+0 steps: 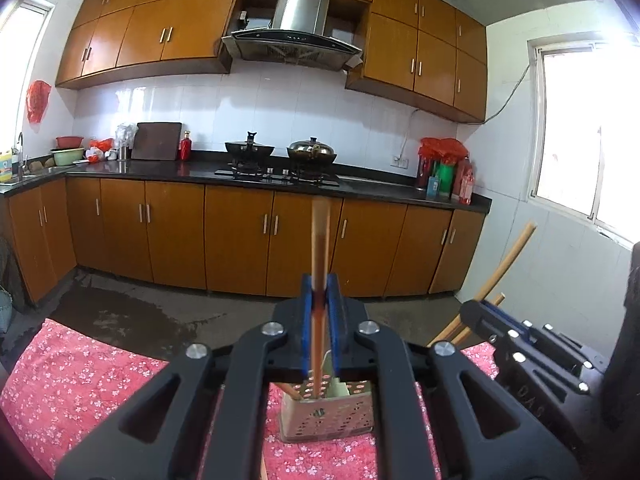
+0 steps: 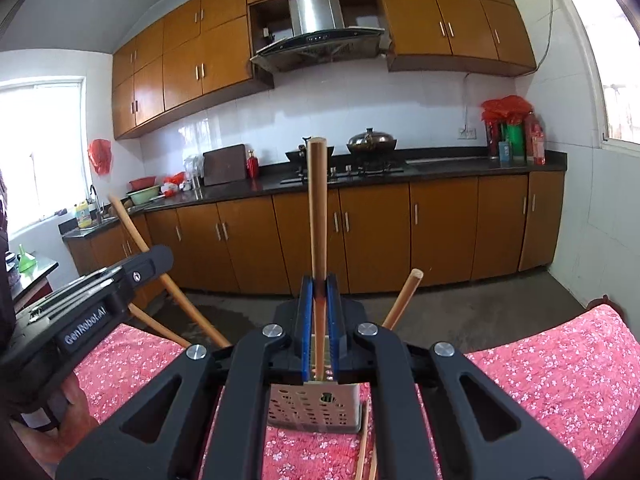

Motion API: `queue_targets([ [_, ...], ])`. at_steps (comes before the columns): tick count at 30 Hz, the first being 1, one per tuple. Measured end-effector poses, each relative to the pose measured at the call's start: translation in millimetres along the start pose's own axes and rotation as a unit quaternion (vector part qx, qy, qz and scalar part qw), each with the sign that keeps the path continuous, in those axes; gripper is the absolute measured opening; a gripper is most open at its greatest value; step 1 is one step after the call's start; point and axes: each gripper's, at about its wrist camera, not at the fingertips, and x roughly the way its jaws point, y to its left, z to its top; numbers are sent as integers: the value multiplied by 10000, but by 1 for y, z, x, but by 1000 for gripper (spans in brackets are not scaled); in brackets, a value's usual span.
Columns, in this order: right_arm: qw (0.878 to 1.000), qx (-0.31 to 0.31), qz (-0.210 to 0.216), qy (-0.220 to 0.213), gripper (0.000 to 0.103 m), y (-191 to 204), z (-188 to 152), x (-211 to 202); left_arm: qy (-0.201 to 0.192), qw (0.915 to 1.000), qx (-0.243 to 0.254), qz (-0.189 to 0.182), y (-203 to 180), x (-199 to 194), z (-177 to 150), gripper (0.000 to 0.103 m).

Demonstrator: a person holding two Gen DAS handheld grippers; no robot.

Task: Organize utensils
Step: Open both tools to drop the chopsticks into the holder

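The left fingers [image 1: 320,292] are almost closed, and their blue pads pinch a wooden stick [image 1: 320,240]. The stick stands nearly straight up between the pads. Its low end goes down into the holder [image 1: 326,416], a small box with many little holes in its walls. The right fingers [image 2: 320,292] are closed too, and they pinch a second wooden stick [image 2: 318,220] the same way. That stick also stands up, and its low end drops toward the holder.

In the right wrist view one more stick [image 2: 402,300] leans out of the holder to the right, and the left tool's stick leans up on the left side. Two thin sticks [image 2: 366,448] lie flat on the cloth just beside the holder's right edge.

The holder sits on a bench with a pink flowered cloth [image 1: 80,380]. It stands near the middle of the cloth, right under both sets of fingers. The cloth is bare on the left and right of the holder. The far edge of the bench is just past the holder.

Beyond that edge is a grey floor [image 1: 160,312] with a wet patch, wide and open. Past the floor, well away from the holder, stand brown cupboards [image 1: 240,236] under a dark counter.
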Motion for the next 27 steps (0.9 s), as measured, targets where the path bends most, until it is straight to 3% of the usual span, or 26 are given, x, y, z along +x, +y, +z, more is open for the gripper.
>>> queue_targets([
  [2, 10000, 28, -24, 17, 12, -2, 1, 0, -41, 10000, -31, 32, 3, -3, 1, 26],
  [4, 10000, 39, -44, -22, 23, -1, 4, -2, -83, 9999, -73, 40, 5, -7, 4, 28],
  [11, 9991, 61, -85, -410, 24, -5, 20, -39, -218, 9994, -269, 94, 19, -34, 13, 33],
  [15, 9991, 72, -223, -354, 24, -14, 11, -61, -194, 9992, -215, 261, 29, -63, 9, 37],
  [18, 9990, 203, -399, 19, 24, -32, -15, -63, -44, 9985, -125, 535, 44, -81, -11, 40],
  [20, 9965, 382, -490, 561, 24, -47, -48, -51, 163, 9969, -15, 773, 54, -86, -33, 40],
  [23, 9882, 567, -485, 1338, 24, -60, -94, -28, 638, 9916, 102, 1117, 71, -82, -73, 40],
  [25, 9789, 588, -431, 1909, 17, -60, -132, -11, 1060, 9857, 138, 1301, 82, -75, -104, 40],
  [27, 9707, 599, -382, 2294, 15, -57, -158, 2, 1396, 9819, 26, 1282, 91, -71, -126, 40],
])
